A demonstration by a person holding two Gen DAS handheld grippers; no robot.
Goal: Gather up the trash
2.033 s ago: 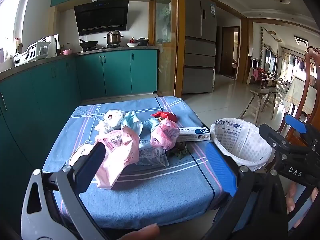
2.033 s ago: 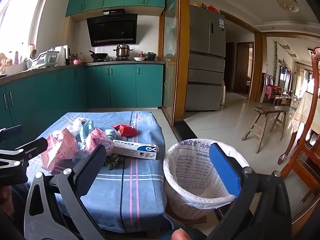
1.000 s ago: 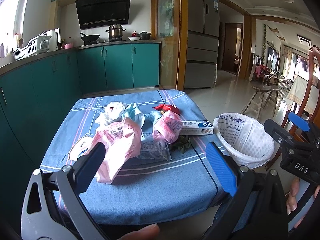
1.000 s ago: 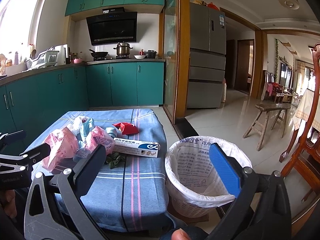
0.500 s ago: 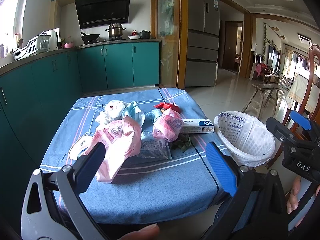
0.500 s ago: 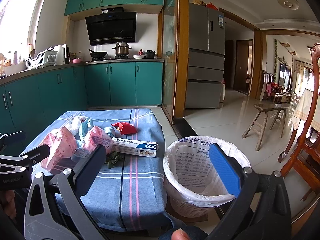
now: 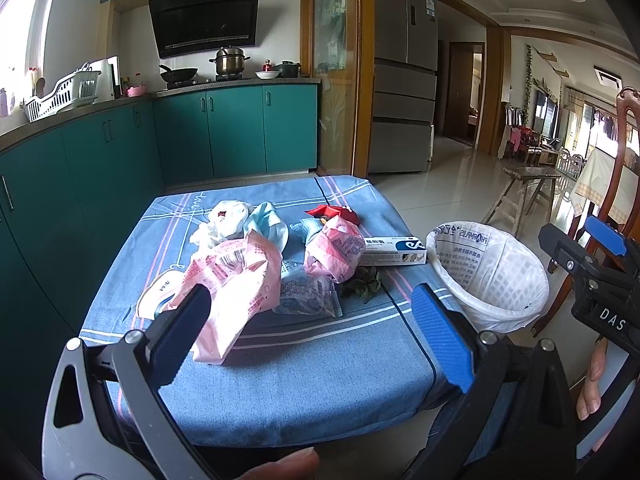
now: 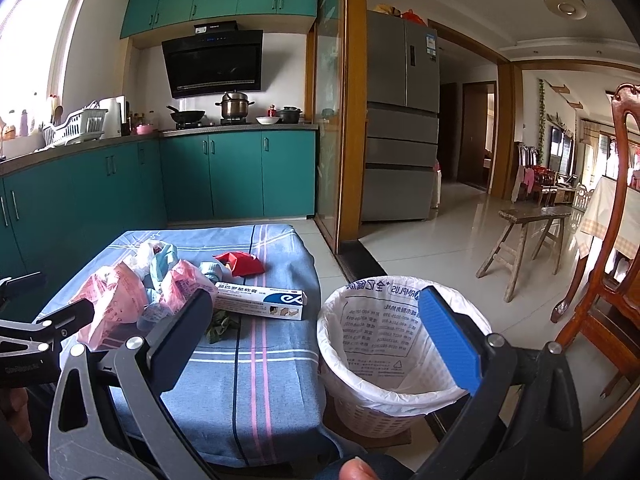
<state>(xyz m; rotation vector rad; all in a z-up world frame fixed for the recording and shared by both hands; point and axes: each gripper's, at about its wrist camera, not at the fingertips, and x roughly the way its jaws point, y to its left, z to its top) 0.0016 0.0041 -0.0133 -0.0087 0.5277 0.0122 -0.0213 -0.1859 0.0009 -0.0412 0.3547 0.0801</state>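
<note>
Trash lies heaped on a low table with a blue cloth [image 7: 280,380]: a large pink bag [image 7: 232,280], a smaller pink bag [image 7: 336,252], a white and blue box [image 7: 394,251], a red wrapper [image 7: 332,212], white and pale blue wrappers [image 7: 240,220], a clear packet [image 7: 308,292] and green leaves [image 7: 362,286]. A white lined bin [image 7: 488,276] stands at the table's right edge. My left gripper [image 7: 312,332] is open and empty, near the table's front. My right gripper [image 8: 312,340] is open and empty, between the box [image 8: 260,300] and the bin [image 8: 400,344].
Teal kitchen cabinets [image 7: 224,132] run along the left and back walls. A grey fridge [image 7: 404,80] stands behind a wooden door frame. A wooden stool [image 8: 528,236] and a wooden chair [image 8: 616,240] stand to the right on the tiled floor.
Both grippers shifted only slightly; the left view has drawn back a little from the table and risen. The trash and bin have not moved.
</note>
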